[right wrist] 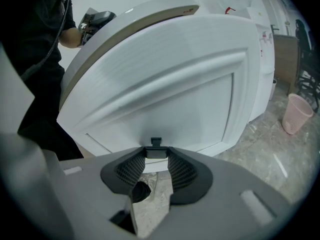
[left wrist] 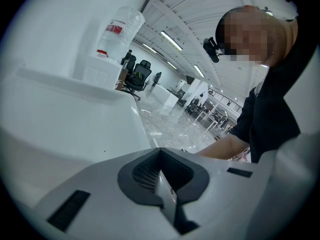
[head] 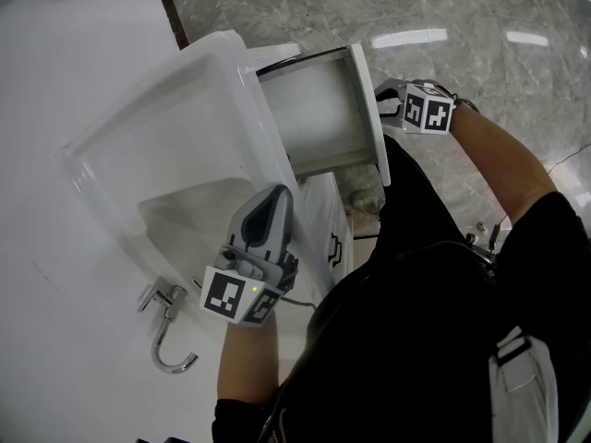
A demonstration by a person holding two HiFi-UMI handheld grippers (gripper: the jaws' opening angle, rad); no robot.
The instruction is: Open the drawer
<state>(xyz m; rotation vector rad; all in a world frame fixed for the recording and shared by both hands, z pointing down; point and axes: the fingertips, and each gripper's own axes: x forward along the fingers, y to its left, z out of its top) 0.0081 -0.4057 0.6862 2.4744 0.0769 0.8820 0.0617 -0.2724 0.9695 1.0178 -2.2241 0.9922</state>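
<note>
A white drawer (head: 319, 109) stands pulled out of the vanity under the basin, and its front panel (head: 367, 109) faces the person. In the right gripper view the panel (right wrist: 170, 99) fills the frame, with a small dark handle (right wrist: 156, 142) at its lower edge. My right gripper (right wrist: 156, 155) is shut on that handle, which sits between the jaw tips. The same gripper (head: 395, 100) shows against the panel in the head view. My left gripper (head: 270, 209) hovers over the basin's near rim. Its jaws (left wrist: 161, 159) are shut with nothing in them.
A white basin (head: 102, 146) with a chrome tap (head: 166, 326) lies to the left. A lower cabinet front with a black handle (head: 334, 247) sits under the drawer. There is grey marble floor (head: 480, 26) to the right and a pink bin (right wrist: 296, 113) beside the vanity.
</note>
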